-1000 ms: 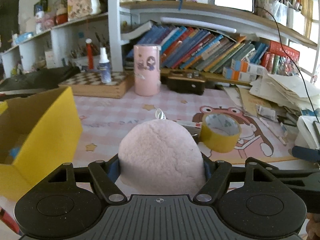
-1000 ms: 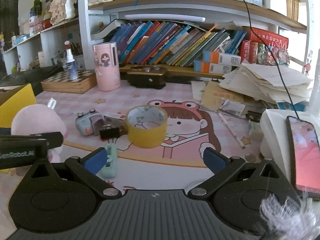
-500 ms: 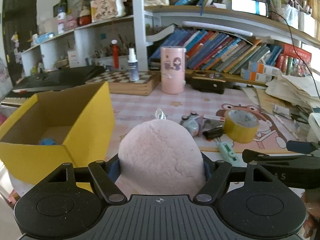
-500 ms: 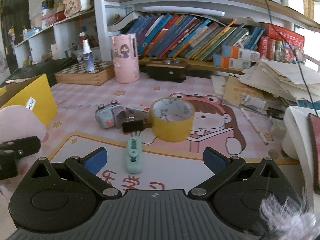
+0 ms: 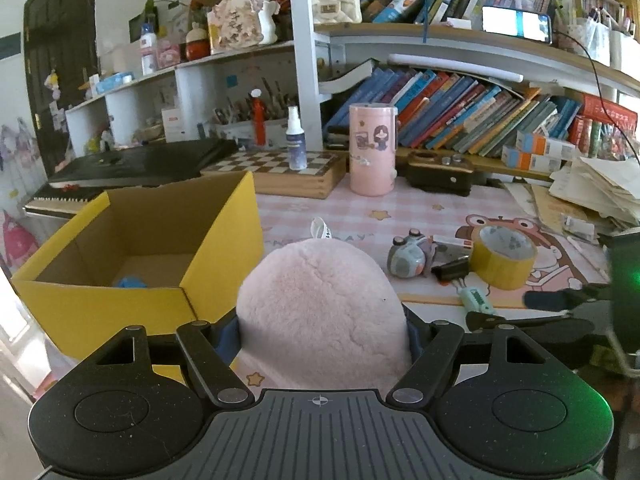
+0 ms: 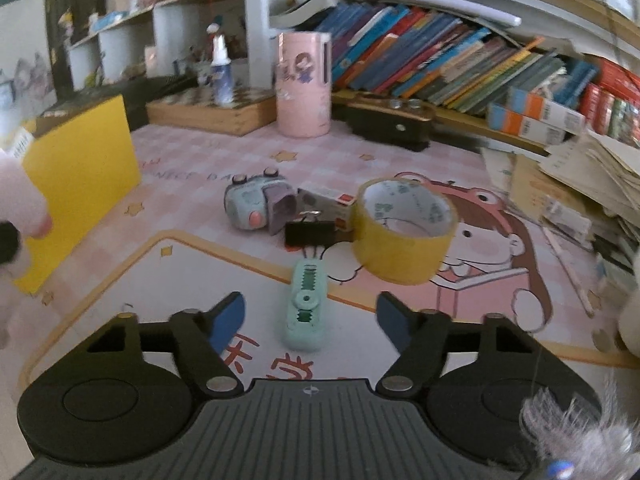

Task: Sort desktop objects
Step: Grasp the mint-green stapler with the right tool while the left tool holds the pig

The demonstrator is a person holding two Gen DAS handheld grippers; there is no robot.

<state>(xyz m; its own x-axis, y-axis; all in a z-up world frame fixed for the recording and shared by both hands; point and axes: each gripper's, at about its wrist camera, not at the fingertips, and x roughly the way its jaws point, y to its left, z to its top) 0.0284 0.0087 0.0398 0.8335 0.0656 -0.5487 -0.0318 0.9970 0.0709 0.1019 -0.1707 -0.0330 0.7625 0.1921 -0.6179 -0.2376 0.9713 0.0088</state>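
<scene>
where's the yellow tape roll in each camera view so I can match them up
Left wrist view: the yellow tape roll sits right of centre, on the cartoon mat, right of the toy camera.
Right wrist view: it sits right of centre, beyond the open right hand-held gripper, past the mint-green corrector.
Shared landmark: the pink cylinder by the bookshelf.

Pink plush (image 5: 322, 312), yellow box (image 5: 224, 240), yellow tape (image 6: 404, 232), mint corrector (image 6: 306, 304).
</scene>
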